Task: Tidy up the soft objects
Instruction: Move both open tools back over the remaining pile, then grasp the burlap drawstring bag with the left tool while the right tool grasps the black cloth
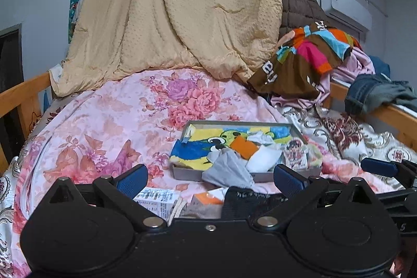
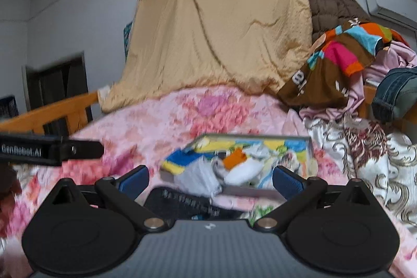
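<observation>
Both the left gripper (image 1: 209,180) and right gripper (image 2: 210,180) are being held spread, nothing pinched. Crumpled grey, white and orange cloths (image 1: 229,170) are being carried in a shallow grey tray (image 1: 187,173) on the floral-quilted bed (image 1: 104,127).

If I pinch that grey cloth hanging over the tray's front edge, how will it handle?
The grey cloth lies crumpled and draped over the tray rim, so it is probably floppy and will sag from one pinch. It looks thin and likely light. It touches the white cloth, which may drag along.
</observation>
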{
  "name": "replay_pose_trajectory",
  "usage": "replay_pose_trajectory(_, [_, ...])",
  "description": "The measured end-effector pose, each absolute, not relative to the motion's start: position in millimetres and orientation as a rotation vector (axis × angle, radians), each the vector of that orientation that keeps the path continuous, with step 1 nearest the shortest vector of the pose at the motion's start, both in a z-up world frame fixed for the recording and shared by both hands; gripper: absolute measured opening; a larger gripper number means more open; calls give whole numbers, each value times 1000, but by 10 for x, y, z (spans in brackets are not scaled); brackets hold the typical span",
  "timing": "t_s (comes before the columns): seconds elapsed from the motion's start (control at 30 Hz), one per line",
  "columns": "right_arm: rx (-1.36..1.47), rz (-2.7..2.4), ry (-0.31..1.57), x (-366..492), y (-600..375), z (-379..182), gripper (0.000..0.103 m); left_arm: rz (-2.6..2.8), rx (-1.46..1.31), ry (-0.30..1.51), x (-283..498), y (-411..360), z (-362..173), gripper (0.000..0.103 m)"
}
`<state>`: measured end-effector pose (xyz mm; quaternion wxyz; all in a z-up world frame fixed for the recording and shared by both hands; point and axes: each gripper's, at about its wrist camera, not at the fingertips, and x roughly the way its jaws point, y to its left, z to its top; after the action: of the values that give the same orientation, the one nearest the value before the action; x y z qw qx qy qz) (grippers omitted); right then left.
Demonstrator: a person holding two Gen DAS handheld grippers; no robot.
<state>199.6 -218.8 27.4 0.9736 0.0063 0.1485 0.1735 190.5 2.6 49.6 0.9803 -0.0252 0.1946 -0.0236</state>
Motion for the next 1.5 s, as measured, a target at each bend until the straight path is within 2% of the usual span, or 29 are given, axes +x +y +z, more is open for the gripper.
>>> replay_pose_trajectory(0.93, [-124, 360, 585, 2061, -1894, -236, 103, -202, -19, 593, 1965, 272, -427, 102])
replay_pose_trajectory(1.5, [10, 376, 487, 2274, -1975, -216, 103, -346, 56, 540, 2172, 62, -697, 102])
